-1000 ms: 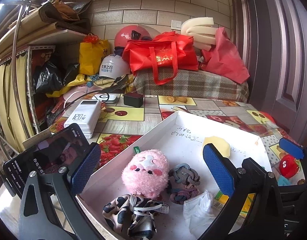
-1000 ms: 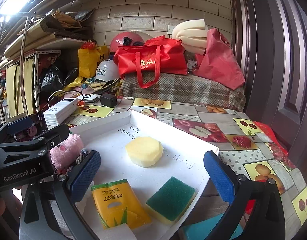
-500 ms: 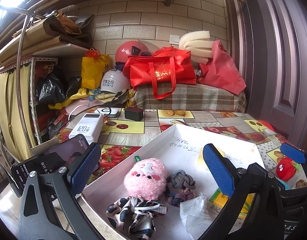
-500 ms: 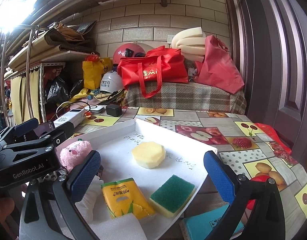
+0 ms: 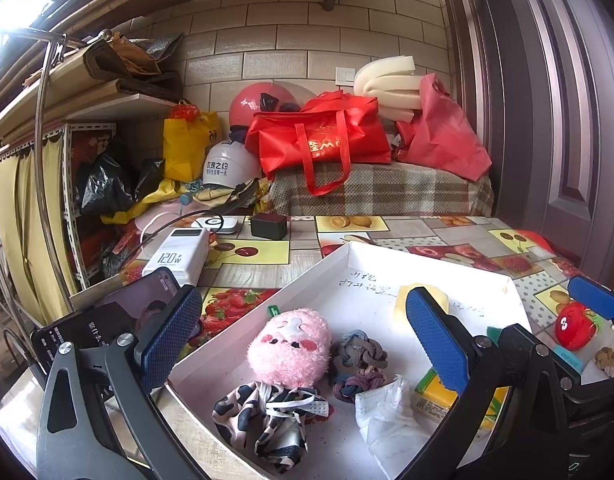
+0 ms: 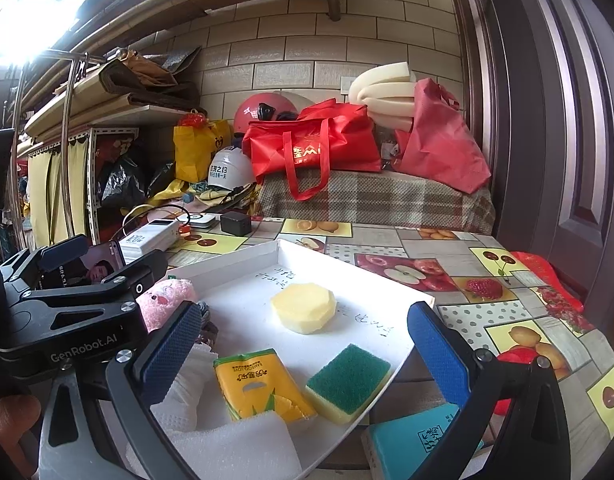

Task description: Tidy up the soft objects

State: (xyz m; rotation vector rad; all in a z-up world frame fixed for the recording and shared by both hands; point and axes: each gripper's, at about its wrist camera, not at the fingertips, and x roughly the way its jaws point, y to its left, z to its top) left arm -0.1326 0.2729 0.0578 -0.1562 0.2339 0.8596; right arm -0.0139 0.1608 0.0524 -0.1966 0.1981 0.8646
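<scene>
A white tray on the fruit-print table holds soft objects. In the left wrist view it holds a pink plush, grey braided ties, a cow-print cloth and a white mask. In the right wrist view the tray holds a yellow sponge, a green scouring sponge, a yellow tissue pack and white foam. My left gripper is open and empty above the tray's left end. My right gripper is open and empty above its right end.
A phone, a white power bank and a black charger lie left of the tray. A red apple toy and a teal box sit right of it. Bags and helmets pile up at the back.
Both grippers have risen and pulled back a little from the tray. Both stay open and empty. The objects in the tray have not moved.
</scene>
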